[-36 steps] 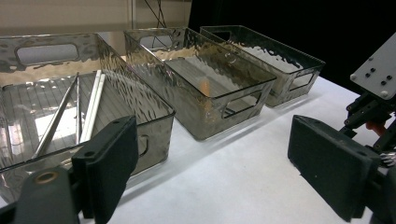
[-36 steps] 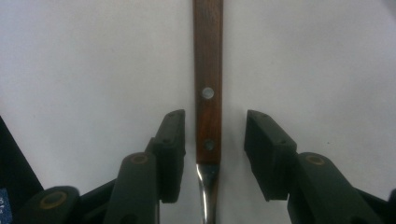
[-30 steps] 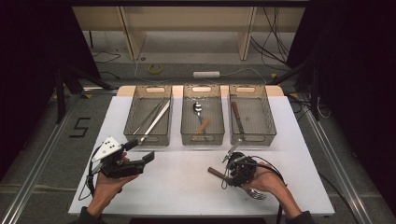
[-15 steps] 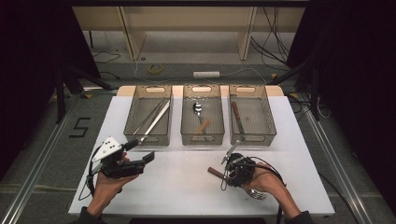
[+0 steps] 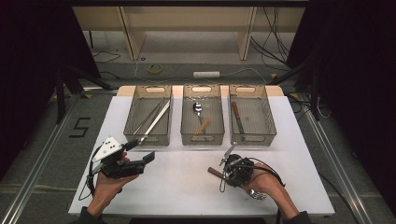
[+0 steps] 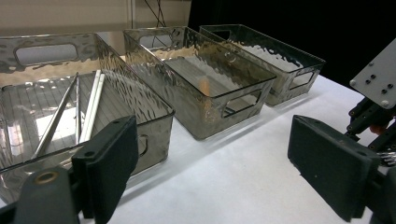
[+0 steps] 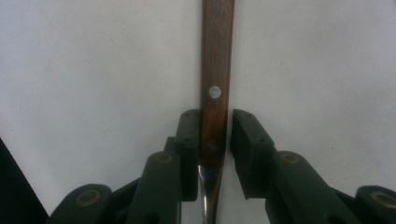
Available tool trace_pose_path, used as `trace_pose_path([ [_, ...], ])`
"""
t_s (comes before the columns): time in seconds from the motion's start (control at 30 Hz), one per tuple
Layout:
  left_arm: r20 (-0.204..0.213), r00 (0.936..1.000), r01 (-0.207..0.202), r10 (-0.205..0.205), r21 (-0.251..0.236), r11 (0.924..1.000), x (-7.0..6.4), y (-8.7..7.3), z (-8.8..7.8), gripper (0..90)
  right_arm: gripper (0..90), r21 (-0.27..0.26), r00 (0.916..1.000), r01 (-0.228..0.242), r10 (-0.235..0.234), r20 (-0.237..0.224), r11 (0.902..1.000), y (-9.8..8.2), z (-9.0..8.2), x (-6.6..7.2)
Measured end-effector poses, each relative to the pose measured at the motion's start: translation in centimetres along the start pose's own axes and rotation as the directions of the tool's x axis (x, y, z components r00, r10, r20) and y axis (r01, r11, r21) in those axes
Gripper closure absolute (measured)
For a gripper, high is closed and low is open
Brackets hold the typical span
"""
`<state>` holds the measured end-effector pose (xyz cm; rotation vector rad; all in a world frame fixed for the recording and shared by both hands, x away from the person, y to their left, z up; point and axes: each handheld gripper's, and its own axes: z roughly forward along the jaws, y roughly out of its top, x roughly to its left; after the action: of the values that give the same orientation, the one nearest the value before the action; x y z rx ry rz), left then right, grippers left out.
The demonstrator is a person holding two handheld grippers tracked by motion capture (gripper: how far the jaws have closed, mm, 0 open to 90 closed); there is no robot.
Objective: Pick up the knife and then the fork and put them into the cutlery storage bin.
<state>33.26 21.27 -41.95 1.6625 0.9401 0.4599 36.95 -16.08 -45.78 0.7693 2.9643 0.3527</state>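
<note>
Right hand-held gripper [image 7: 215, 140] points down at the tabletop [image 5: 187, 186], jaws straddling a knife [image 7: 215, 70] with a wooden handle that lies flat on the white surface. The jaws have just been closing: one pad sits against the handle's edge, the other has a thin sliver of gap left, so no full clamp. The handle runs toward 12 o'clock in the right gripper view; the metal blade starts right at the base of the jaws.

In the high view that knife [image 5: 215, 171] is at about 5 o'clock on the tabletop, handle end sticking out toward 9 o'clock from the right hand-held gripper [image 5: 236, 170], blade tip poking toward 12. It lies just in front of the gap between the middle bin [image 5: 202, 135] and the right bin [image 5: 252, 137], near their front walls but apart from them.

Left hand-held gripper [image 5: 140, 161] sits at 7 o'clock, jaws wide, nothing between them, close to the front wall of the left bin [image 5: 147, 137].

Open room: a bare strip of tabletop between the two grippers and along the front edge. The right edge is well apart from the right hand [image 5: 266, 184].
</note>
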Motion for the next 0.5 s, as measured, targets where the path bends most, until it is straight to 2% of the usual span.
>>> trace_pose_path([
  [0.5, 0.001, 1.0, -0.005, 0.005, 0.003, 1.0, -0.06, 0.01, 0.05, 16.1, 76.9, 0.02, 1.0, -0.001, 0.001, -0.005, 0.9998, 0.34, 0.04, 0.0],
])
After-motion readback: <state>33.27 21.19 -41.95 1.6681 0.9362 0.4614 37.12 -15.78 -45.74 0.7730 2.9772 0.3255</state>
